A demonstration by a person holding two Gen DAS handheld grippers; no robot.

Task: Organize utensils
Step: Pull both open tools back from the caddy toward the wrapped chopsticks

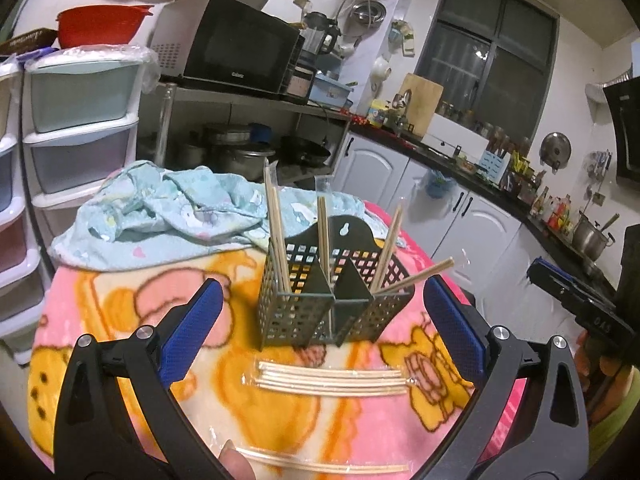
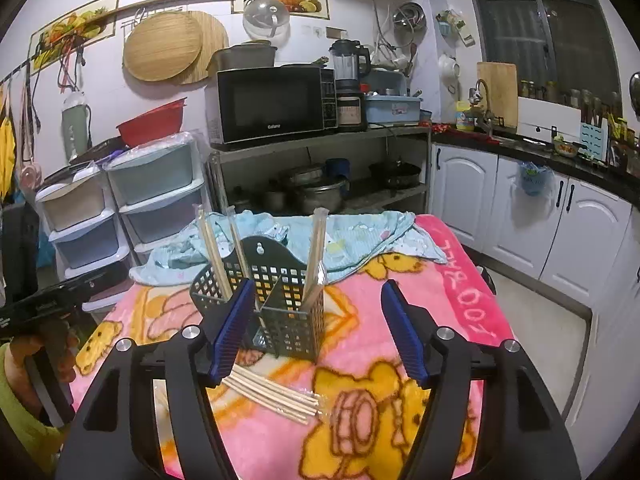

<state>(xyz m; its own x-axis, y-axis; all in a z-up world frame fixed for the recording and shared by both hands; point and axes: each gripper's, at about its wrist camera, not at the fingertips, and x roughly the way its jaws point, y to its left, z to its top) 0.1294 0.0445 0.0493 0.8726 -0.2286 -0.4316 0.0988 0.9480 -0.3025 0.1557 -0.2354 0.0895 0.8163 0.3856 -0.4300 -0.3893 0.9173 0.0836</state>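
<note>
Left tool (image 1: 322,312), jaws apart, above chopsticks (image 1: 330,380) before holder (image 1: 332,300).

Left claw (image 1: 320,316) gapes wide, empty; right claw (image 2: 318,328) likewise

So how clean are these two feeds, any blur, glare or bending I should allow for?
Left wrist: heavy fisheye bending, dark corners; the chopstick holder is sharp, while the loose chopsticks near the bottom edge are soft. Right wrist: same curvature, even indoor light, no strong glare on the blanket.
</note>
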